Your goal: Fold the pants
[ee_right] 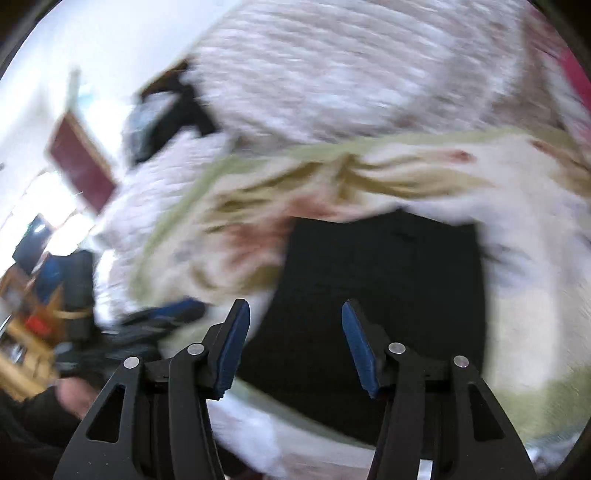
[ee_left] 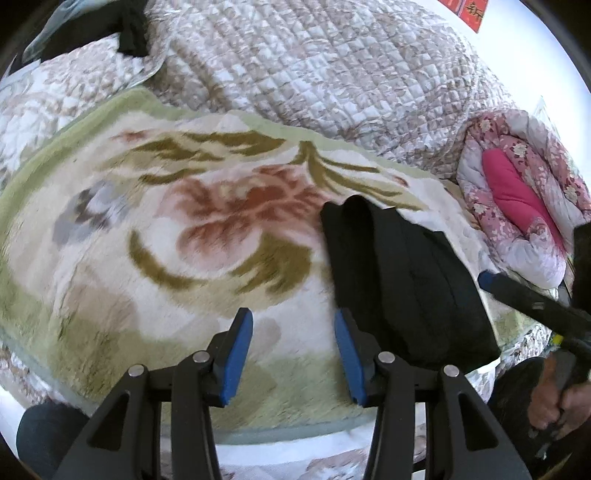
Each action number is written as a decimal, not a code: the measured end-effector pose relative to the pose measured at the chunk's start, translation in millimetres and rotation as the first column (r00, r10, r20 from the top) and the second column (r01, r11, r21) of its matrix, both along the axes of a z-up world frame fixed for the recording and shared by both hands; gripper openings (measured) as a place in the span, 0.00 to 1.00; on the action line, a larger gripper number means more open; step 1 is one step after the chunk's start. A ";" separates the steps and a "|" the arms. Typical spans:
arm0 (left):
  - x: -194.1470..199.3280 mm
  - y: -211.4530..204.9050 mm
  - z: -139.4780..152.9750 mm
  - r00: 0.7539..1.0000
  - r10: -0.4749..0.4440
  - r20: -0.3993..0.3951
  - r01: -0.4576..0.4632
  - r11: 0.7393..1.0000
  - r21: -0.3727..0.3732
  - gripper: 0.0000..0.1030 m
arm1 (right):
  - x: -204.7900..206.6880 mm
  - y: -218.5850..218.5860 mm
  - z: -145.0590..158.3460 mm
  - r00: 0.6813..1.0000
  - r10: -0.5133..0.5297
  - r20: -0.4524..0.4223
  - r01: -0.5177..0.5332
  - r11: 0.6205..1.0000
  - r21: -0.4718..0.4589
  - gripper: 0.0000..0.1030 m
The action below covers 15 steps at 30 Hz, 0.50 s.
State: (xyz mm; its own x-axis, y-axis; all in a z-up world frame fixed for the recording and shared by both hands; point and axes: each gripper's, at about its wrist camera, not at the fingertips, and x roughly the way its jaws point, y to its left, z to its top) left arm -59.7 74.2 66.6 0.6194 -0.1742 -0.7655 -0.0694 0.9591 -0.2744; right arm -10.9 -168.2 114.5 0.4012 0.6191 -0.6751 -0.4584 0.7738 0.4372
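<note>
The black pants (ee_left: 402,280) lie folded into a compact rectangle on a floral fleece blanket (ee_left: 207,221). My left gripper (ee_left: 293,354) is open and empty, just left of the pants' near edge. The right gripper's blue-tipped finger (ee_left: 487,278) shows at the right edge of the left wrist view. In the blurred right wrist view the pants (ee_right: 384,295) lie flat straight ahead, and my right gripper (ee_right: 295,350) is open and empty above their near part. The left gripper (ee_right: 159,321) appears there as a blur at lower left.
A quilted bedspread (ee_left: 314,62) covers the bed behind the blanket. A rolled pink floral duvet (ee_left: 524,206) lies at the right. Dark clothing (ee_left: 129,29) sits at the far left corner. The person's hand (ee_left: 554,391) holds the right gripper. Furniture (ee_right: 33,302) stands beside the bed.
</note>
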 end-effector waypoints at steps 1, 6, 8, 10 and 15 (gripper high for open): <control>3.3 -4.4 2.3 1.000 -0.013 0.006 0.013 1.000 -0.001 0.47 | 1.1 -4.4 -6.4 1.000 -0.020 -0.013 0.020 1.000 -0.018 0.44; 23.4 -31.6 15.6 0.996 -0.087 0.037 0.087 0.996 -0.006 0.47 | -8.8 -0.6 -30.3 0.998 0.055 -0.043 -0.058 0.994 -0.093 0.42; 32.8 -43.5 21.5 0.992 -0.114 0.051 0.115 0.993 -0.008 0.47 | -4.9 -4.9 -24.0 0.995 0.079 -0.058 -0.080 0.997 -0.023 0.41; 43.1 -56.0 25.6 0.988 -0.141 0.067 0.142 0.990 -0.006 0.47 | 3.3 -13.8 -20.0 0.999 0.026 -0.023 -0.026 0.999 -0.036 0.41; 77.6 -81.2 15.2 0.982 -0.180 0.059 0.181 0.984 0.004 0.47 | 39.8 -38.7 -13.6 0.995 -0.094 0.011 0.095 0.995 -0.043 0.41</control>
